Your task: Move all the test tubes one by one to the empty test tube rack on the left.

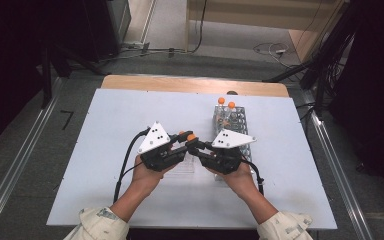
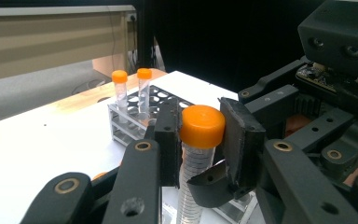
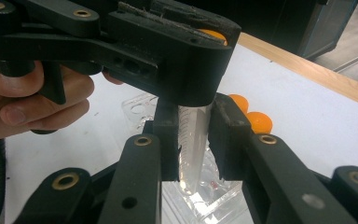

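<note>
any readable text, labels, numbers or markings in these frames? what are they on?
No readable words, brands or numbers.
Graduation marks run down the clear tube with the orange cap, held between both grippers: lines only, any figures too blurred to read.
The two capped tubes in the rack: faint marks, too small to read.
The grey plates on the grippers carry dots, no text.

My black left gripper (image 2: 200,140) on an orange cap (image 2: 202,126), clear tube (image 3: 193,140) with black graduation marks, white table (image 1: 120,115), grey plates (image 1: 153,137).
</note>
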`<state>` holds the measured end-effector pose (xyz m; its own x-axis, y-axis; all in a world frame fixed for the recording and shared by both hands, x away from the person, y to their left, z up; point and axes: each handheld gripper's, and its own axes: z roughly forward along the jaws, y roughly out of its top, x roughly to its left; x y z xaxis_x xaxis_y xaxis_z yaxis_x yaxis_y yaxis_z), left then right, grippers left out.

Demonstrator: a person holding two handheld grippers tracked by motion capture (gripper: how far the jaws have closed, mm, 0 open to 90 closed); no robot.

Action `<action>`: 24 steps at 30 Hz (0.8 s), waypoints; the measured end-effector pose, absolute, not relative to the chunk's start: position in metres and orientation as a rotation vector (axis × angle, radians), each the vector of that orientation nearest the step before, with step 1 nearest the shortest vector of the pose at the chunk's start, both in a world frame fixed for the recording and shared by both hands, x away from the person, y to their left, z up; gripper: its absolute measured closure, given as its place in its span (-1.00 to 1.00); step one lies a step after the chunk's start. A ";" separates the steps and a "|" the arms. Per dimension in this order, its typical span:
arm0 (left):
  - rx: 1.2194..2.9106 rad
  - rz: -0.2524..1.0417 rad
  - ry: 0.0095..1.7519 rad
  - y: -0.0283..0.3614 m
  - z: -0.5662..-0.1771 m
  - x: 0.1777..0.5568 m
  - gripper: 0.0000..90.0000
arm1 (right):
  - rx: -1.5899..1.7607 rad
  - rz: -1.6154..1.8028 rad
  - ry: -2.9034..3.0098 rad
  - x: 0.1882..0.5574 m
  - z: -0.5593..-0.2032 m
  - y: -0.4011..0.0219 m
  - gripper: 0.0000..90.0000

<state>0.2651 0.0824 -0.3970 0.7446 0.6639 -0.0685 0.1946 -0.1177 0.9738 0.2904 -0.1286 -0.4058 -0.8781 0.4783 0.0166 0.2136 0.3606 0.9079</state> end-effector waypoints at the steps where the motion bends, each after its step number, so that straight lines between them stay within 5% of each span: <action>1: 1.676 0.460 0.694 0.083 -0.397 0.265 0.54 | 0.624 1.524 2.377 0.291 -0.405 -0.129 0.17; 7: 1.648 0.484 0.723 0.093 -0.394 0.269 0.54 | 0.658 1.509 2.351 0.296 -0.404 -0.135 -0.23; 24: 1.615 0.594 0.783 0.114 -0.402 0.288 0.54 | 0.724 1.504 2.305 0.304 -0.404 -0.150 -0.25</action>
<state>0.2875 0.1142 -0.4015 0.6448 0.7633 -0.0404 0.1667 -0.0888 0.9820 0.3045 -0.1504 -0.4040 -0.8301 0.5570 0.0272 0.2493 0.3269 0.9116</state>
